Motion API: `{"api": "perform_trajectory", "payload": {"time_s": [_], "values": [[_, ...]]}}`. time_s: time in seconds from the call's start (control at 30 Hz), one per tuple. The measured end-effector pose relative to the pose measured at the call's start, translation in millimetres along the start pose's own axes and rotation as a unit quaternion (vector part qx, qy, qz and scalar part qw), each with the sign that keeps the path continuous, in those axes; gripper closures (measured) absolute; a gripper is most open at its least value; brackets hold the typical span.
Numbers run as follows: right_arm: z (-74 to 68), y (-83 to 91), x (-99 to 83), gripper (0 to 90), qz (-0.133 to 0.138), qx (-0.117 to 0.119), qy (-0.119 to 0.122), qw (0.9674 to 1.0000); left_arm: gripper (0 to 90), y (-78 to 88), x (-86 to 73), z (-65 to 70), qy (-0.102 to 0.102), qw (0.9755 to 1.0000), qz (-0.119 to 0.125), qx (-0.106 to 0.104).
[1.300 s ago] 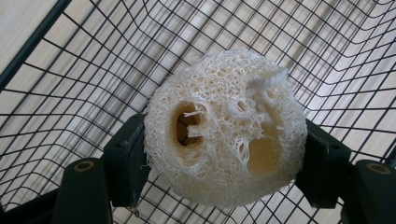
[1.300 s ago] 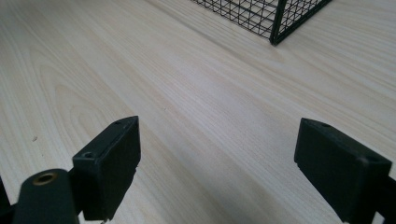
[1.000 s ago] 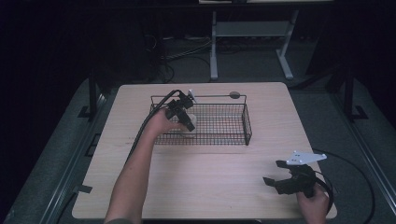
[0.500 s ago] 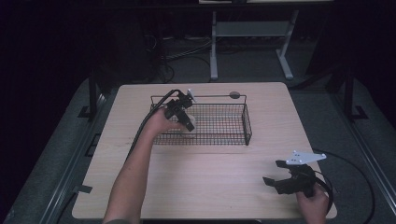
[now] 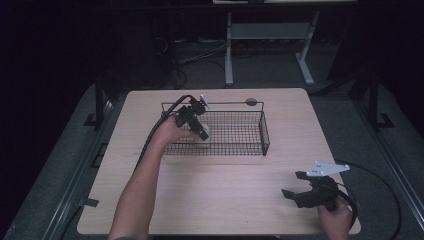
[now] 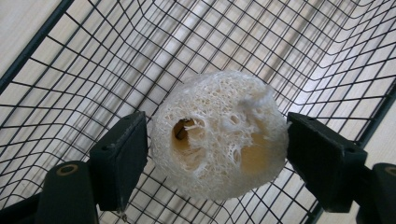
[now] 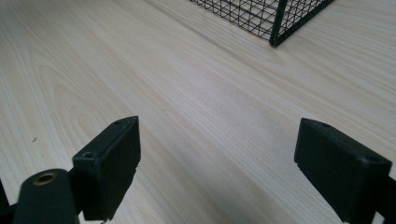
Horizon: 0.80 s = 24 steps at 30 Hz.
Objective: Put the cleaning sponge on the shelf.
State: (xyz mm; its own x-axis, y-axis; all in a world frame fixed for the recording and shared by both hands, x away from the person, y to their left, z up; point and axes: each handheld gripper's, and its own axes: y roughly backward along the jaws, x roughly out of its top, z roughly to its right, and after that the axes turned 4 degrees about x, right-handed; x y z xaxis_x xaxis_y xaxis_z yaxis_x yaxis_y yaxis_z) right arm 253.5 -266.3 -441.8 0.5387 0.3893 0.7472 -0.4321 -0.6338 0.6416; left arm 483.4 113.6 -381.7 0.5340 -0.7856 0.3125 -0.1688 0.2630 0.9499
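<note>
Loofah (image 6: pixel 217 135) sits between the jaws of the left tool (image 6: pixel 215 154), inside the wire basket (image 5: pixel 250 145) at its left end; the jaws stand just beside it, whether they touch I cannot tell. The right tool (image 7: pixel 218 163) hangs open over bare bench (image 5: pixel 225 185), well apart from the basket.

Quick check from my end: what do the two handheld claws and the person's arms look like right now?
Both are black two-jaw tools with flat, blocky rectangular pads. The left claw trails a black cable along the forearm. The right claw carries a light grey three-cornered plate on top, and its black cable loops off past the table edge. Brass-coloured round fittings show at the jaw bases. The forearms are bare; no sleeves are visible.
</note>
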Motion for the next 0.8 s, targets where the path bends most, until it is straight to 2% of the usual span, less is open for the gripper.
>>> {"api": "perform_trajectory", "payload": {"time_s": [0.3,0.53,0.8], "values": [[-1.1,-0.4,0.9,14.2,-0.001,-0.001,0.005,1.0,20.4,8.4,-1.2,3.5,-0.008,1.0,0.002,0.001],[-1.2,-1.2,1.1,14.2,-0.003,-0.001,0.004,1.0,20.3,14.9,-2.1,6.6,-0.012,0.9998,0.013,0.006],[-1.2,-1.5,0.8,14.1,-0.004,-0.002,0.002,1.0,20.4,21.5,-5.1,10.5,-0.015,0.9996,0.023,0.0]]}}
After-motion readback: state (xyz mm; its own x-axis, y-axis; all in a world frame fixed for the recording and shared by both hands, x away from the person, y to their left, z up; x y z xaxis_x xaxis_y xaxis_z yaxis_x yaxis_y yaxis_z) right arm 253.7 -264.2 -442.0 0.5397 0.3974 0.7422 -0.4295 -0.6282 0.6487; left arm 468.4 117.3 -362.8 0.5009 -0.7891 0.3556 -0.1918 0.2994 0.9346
